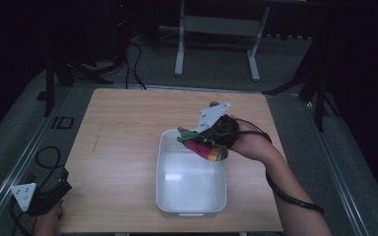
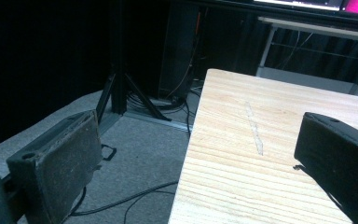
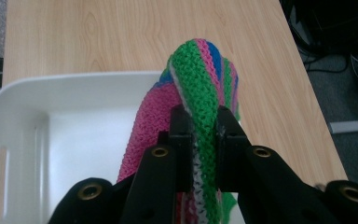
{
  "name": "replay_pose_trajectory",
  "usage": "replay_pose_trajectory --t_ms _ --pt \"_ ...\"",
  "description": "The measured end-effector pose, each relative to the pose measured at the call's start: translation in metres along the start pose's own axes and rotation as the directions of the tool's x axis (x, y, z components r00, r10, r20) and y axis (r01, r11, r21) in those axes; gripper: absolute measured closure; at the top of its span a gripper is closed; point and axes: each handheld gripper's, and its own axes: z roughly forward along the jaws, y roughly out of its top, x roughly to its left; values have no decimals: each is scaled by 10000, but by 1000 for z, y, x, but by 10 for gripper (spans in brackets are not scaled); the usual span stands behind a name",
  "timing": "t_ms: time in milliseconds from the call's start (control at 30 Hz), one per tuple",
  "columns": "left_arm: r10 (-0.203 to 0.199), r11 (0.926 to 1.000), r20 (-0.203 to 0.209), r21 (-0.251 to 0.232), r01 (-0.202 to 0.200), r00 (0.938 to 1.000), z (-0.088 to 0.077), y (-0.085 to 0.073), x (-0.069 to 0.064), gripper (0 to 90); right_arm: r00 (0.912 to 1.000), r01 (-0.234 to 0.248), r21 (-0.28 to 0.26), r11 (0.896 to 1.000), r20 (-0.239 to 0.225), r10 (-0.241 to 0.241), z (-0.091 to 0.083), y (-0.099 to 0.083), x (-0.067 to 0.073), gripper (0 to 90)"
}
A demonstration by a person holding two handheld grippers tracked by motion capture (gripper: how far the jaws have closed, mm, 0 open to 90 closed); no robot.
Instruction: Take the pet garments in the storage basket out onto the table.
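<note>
Jaws of the right gripper (image 3: 199, 123) pinched on a striped knitted cloth (image 3: 200, 98) above the white bin (image 1: 163, 189)'s far right corner, seemingly mid-placement, needing lowering and release; left gripper (image 1: 42, 196) gaping, empty, at the surface (image 1: 123, 147)'s near-left edge.

Support: light wooden table (image 1: 123, 147), pale grain, faint long scuff (image 2: 254, 133) between the left gripper's jaws.
On it: white plastic bin (image 1: 167, 196), beneath and left of the right gripper's jaws.

A knitted cloth (image 3: 200, 93) striped green, pink, blue and white is pinched between the right gripper's (image 3: 199, 123) jaws. It bulges beyond them, above the white tub's (image 3: 23, 100) far corner.
</note>
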Motion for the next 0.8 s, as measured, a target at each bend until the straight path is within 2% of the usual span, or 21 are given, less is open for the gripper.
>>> replay_pose_trajectory --t_ms 233,267,433,567,633,667,700,733,800 --pt "-8 10000 -2 6 8 10000 0 0 0 12 9985 -353 55 9994 432 350 -20 -20 -11 801" --pt "1 10000 -7 3 -1 10000 0 0 0 12 9968 -506 135 9986 620 497 -29 -30 -15 801" --pt "8 10000 -5 3 -8 10000 0 0 0 11 9897 -1003 337 9944 1063 962 -48 -58 -24 801" --pt "10 10000 -22 10 -10 10000 0 0 0 11 9799 -1498 424 9878 1394 1426 -63 -82 -30 801" --pt "11 10000 -26 8 -11 10000 0 0 0 12 9752 -1750 562 9830 1476 1651 -67 -93 -33 801" --pt "11 10000 -26 8 -11 10000 0 0 0 12 9752 -1750 562 9830 1476 1651 -67 -93 -33 801" --pt "11 10000 -25 8 -11 10000 0 0 0 12 9689 -1994 678 9776 1629 1864 -67 -103 -35 801" --pt "11 10000 -25 8 -11 10000 0 0 0 12 9689 -1994 678 9776 1629 1864 -67 -103 -35 801" --pt "-18 10000 -35 8 18 10000 0 0 0 12 9662 -2141 791 9736 1637 1992 -64 -115 -36 801"
